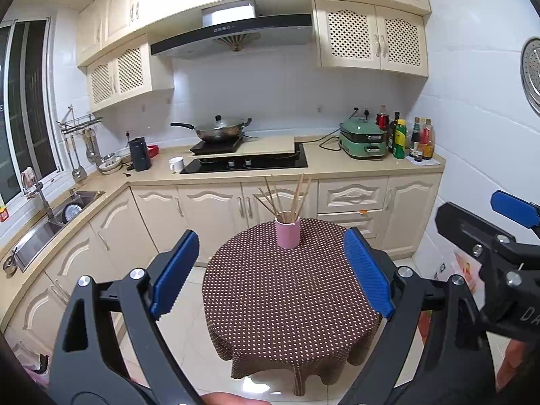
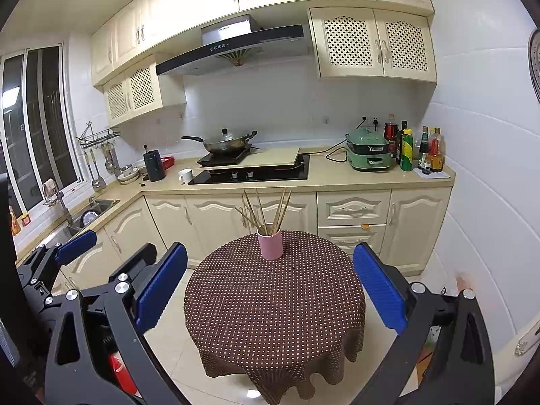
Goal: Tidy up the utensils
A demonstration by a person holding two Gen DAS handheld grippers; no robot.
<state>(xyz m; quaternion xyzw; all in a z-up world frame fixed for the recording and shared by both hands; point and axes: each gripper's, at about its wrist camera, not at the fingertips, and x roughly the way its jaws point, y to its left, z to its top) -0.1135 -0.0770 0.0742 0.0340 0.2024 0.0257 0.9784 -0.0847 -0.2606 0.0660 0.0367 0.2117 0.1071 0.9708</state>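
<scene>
A pink cup [image 1: 287, 233] stands upright at the far side of a round table [image 1: 290, 290] covered in a brown polka-dot cloth. Several wooden chopsticks [image 1: 287, 197] stand in it, fanned out. The cup [image 2: 270, 244] and chopsticks [image 2: 266, 209] also show in the right wrist view, on the same table [image 2: 273, 303]. My left gripper [image 1: 271, 275] is open and empty, held back from the table's near edge. My right gripper [image 2: 270, 287] is open and empty, likewise short of the table. The right gripper shows at the right edge of the left view [image 1: 499, 233].
Behind the table runs a kitchen counter [image 1: 324, 165] with a hob, a wok [image 1: 219, 128], a white mug [image 1: 176, 164], a green cooker [image 1: 362, 138] and bottles [image 1: 408, 138]. A sink [image 1: 54, 222] lies at the left. Tiled floor [image 2: 189, 347] surrounds the table.
</scene>
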